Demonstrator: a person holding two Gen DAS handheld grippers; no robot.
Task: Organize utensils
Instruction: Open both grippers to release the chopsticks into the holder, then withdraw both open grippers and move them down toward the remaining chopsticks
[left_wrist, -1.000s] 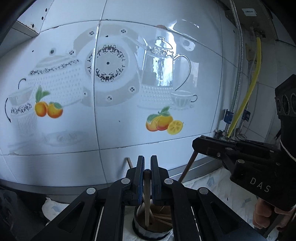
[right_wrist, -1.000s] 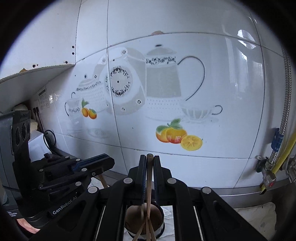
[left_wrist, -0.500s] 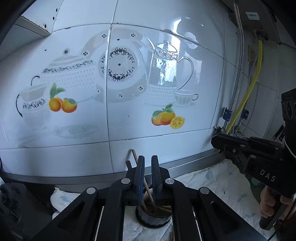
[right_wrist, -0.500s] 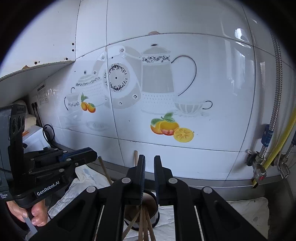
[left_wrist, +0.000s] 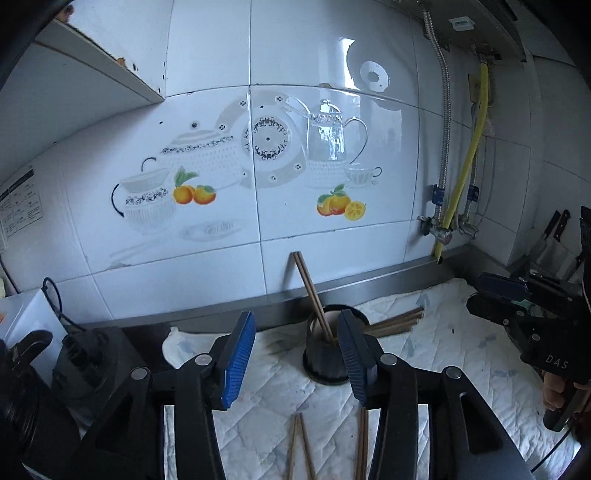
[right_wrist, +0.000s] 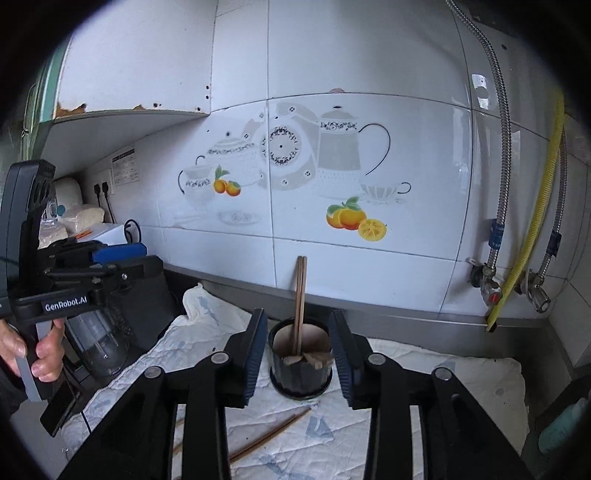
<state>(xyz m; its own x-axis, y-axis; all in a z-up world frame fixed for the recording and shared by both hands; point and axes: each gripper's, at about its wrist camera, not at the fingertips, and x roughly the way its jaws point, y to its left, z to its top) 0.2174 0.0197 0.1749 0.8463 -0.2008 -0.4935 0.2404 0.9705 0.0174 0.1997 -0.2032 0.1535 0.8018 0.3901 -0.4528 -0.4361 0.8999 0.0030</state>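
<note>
Right wrist: two chopsticks in one holder

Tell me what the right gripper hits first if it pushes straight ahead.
Probably the dark holder cup with its two upright chopsticks, centred between the open right gripper jaws; depth is uncertain.

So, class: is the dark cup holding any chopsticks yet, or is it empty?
Not empty. Two chopsticks stand in the cup, leaning toward the tiled wall. Others lie loose on the cloth.
</note>
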